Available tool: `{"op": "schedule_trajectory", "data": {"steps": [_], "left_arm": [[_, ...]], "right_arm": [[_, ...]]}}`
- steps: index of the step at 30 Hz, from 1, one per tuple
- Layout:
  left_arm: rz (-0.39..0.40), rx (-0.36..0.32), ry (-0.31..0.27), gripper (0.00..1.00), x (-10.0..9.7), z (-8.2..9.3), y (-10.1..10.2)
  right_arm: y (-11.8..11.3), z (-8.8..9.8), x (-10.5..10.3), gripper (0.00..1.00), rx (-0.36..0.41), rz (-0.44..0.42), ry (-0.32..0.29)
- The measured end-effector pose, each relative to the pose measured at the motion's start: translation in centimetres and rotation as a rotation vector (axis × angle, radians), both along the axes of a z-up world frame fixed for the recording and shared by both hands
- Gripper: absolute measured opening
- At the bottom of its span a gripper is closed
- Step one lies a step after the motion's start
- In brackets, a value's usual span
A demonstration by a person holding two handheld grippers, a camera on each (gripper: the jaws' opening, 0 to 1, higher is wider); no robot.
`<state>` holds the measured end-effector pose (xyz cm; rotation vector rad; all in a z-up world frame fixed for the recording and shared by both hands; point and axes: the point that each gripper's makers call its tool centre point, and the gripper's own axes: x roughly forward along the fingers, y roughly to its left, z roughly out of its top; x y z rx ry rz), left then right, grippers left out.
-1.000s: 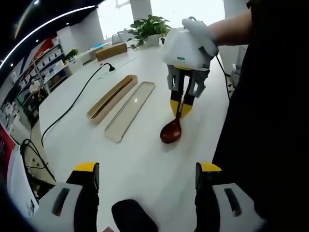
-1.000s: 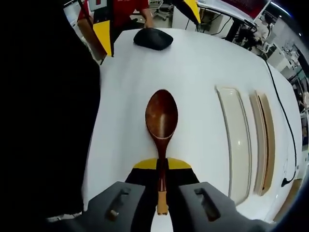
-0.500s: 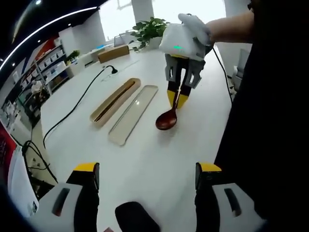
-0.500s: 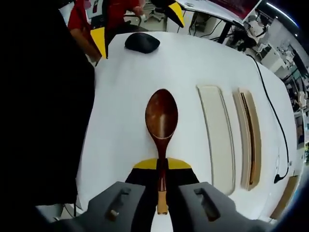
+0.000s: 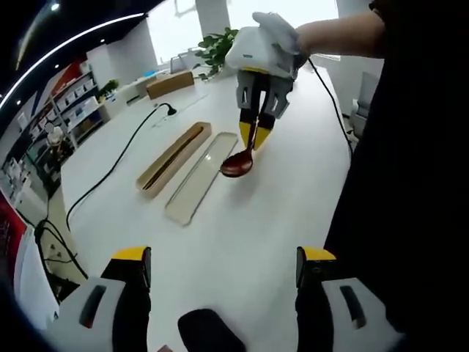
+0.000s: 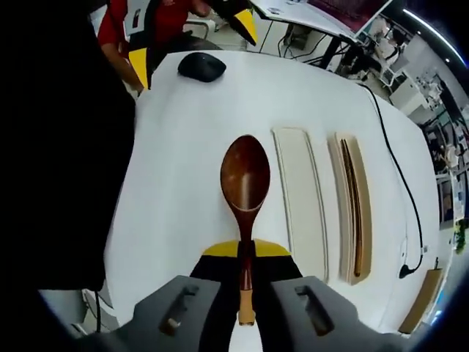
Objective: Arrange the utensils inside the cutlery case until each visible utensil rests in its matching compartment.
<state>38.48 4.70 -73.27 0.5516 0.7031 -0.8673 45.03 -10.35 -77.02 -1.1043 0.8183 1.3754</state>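
Carried closer to the case, the wooden spoon now hangs with its bowl beside the lid, at its 9 o'clock, above the white surface. Right gripper fingers clamp its handle; left gripper fingers gape, holding nothing.
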Motion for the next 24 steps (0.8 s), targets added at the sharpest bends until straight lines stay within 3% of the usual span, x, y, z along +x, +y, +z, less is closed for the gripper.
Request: {"op": "schedule_trajectory", "data": {"steps": [24], "left_arm": [[0.008,0.001,0.015,0.81,-0.6,-0.3,0.2]], "right_arm": [[0.7,3.0,4.2,0.0,0.039,0.006,-0.07]]}}
